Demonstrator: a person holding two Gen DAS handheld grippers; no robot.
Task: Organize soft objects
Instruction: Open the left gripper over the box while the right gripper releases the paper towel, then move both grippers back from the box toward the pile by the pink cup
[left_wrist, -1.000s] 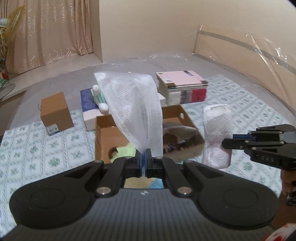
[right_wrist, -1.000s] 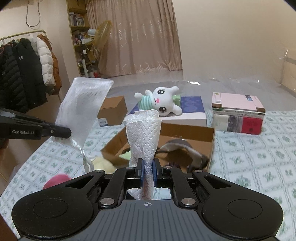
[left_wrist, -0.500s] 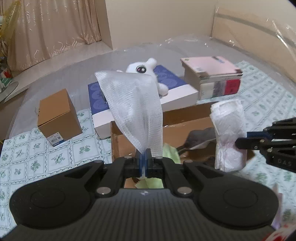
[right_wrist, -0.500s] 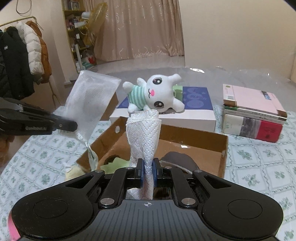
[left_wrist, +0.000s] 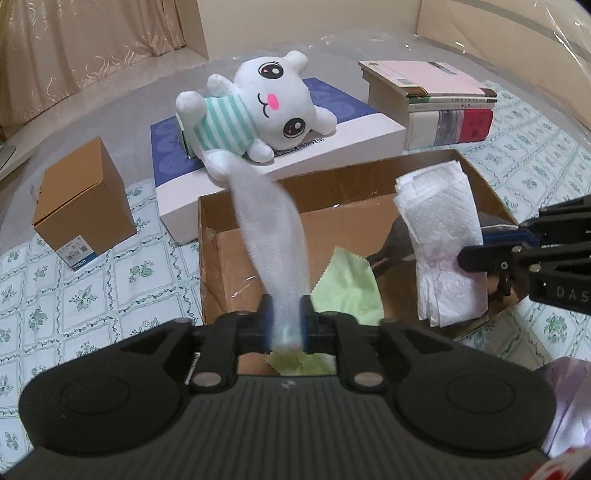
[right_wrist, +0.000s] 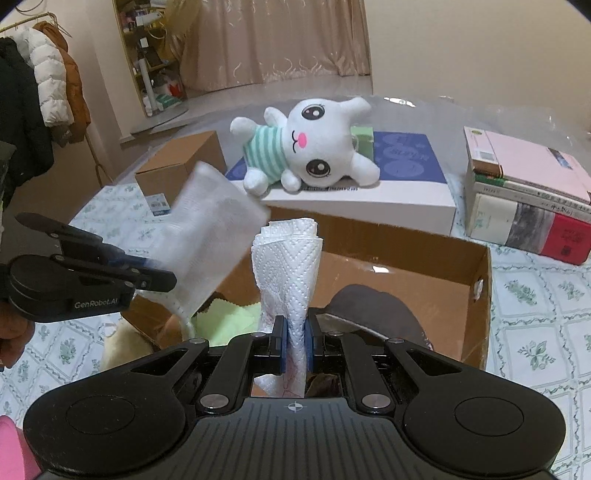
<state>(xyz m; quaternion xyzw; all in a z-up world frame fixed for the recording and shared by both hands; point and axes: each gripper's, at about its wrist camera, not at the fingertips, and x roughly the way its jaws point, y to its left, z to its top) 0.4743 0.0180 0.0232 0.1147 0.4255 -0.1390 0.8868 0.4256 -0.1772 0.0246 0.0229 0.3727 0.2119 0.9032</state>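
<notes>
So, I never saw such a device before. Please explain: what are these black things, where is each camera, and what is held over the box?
No robot here: a person holds two hand grippers, each carrying its own forward-looking camera. The left gripper has a white mesh pouch between its jaws, which have just been opening, so the pouch seems to be slipping free. The right gripper pinches a folded paper towel. Both hang over an open cardboard box holding a green cloth. Behind lie a plush toy, books and a small carton.
</notes>
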